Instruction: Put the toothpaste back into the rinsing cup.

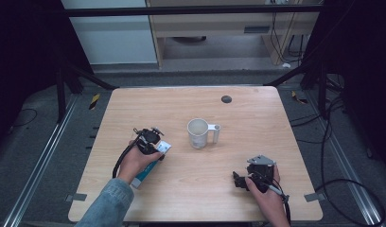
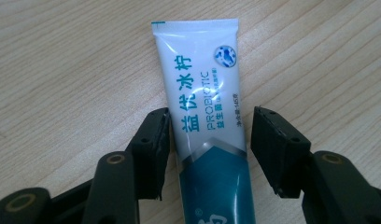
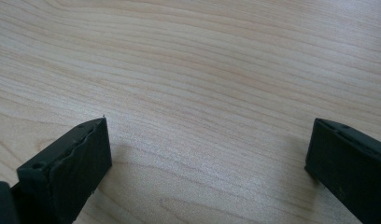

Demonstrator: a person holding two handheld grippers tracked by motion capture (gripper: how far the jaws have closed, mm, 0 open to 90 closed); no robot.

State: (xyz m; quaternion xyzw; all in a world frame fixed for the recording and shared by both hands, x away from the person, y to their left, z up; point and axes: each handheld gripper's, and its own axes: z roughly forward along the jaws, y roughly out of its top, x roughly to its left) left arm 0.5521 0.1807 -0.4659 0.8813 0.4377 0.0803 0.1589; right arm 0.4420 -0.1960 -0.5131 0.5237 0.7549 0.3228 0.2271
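The right gripper [image 1: 241, 180] rests near the front edge of the wooden surface [image 1: 257, 118], jaws wide apart over bare wood. The left gripper [image 2: 209, 140] straddles a toothpaste tube [image 2: 202, 93] lying flat, jaws parted, one touching its side, the other just clear. This looks like the grasp step; closing comes next. Farther off stands a white mug [image 1: 199, 133], then grey floor and cables

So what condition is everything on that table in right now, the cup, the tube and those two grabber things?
Cup: upright, looks empty, handle toward the right.
Toothpaste tube: lying flat on the table, between the left gripper's fingers.
Left gripper: open, one finger touching the tube, the other apart.
Right gripper: open wide, holding nothing.
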